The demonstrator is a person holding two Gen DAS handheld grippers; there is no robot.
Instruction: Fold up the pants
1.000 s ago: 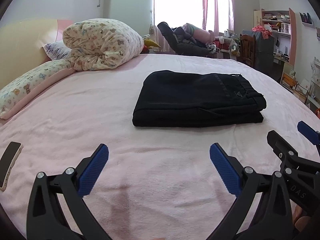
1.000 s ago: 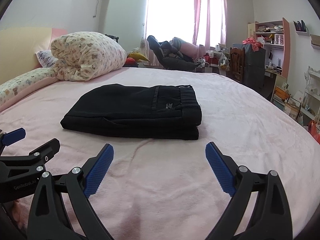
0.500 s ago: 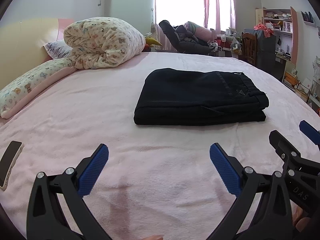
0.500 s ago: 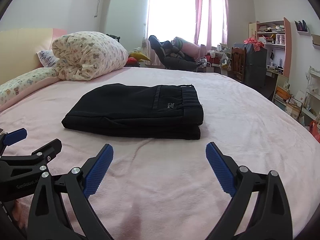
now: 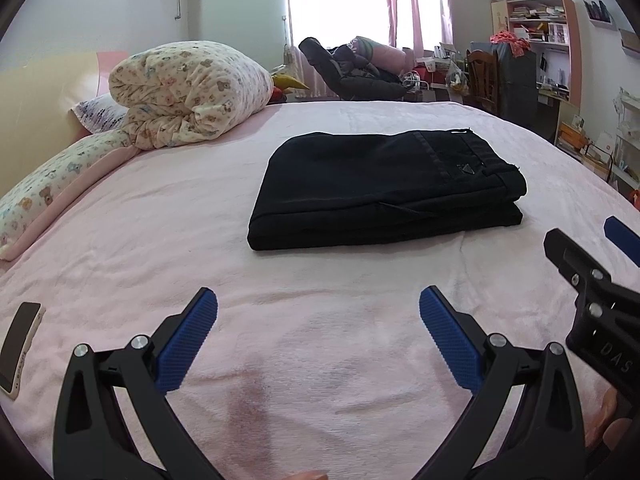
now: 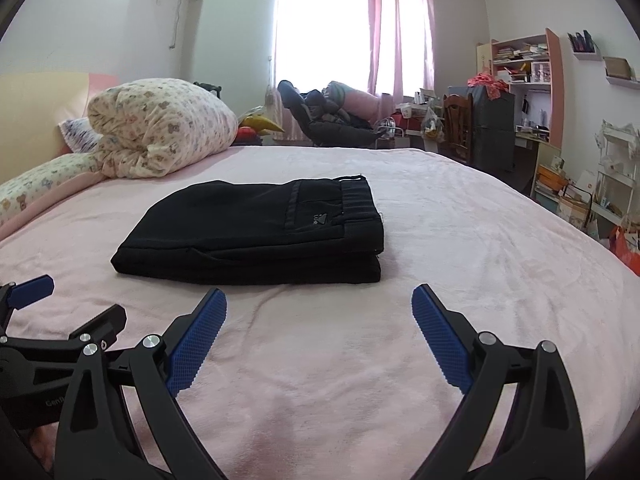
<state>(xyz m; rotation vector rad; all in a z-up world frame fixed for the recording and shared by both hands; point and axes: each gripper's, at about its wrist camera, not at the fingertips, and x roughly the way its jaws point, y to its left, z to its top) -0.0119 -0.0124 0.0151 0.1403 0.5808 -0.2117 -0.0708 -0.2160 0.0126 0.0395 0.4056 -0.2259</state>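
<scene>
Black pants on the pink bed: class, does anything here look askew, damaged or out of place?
Little stands out. The black folded pants lie flat in a neat stack on the pink blanket. One oddity: a darker patch marks the blanket near the open left gripper. The right gripper is open too.

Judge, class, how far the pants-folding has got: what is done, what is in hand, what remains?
Done: the black pants lie as a compact, layered rectangle on the pink bed. In hand: nothing; the left gripper and right gripper are open, short of the pants. Left: apparently nothing beyond pulling away.
</scene>
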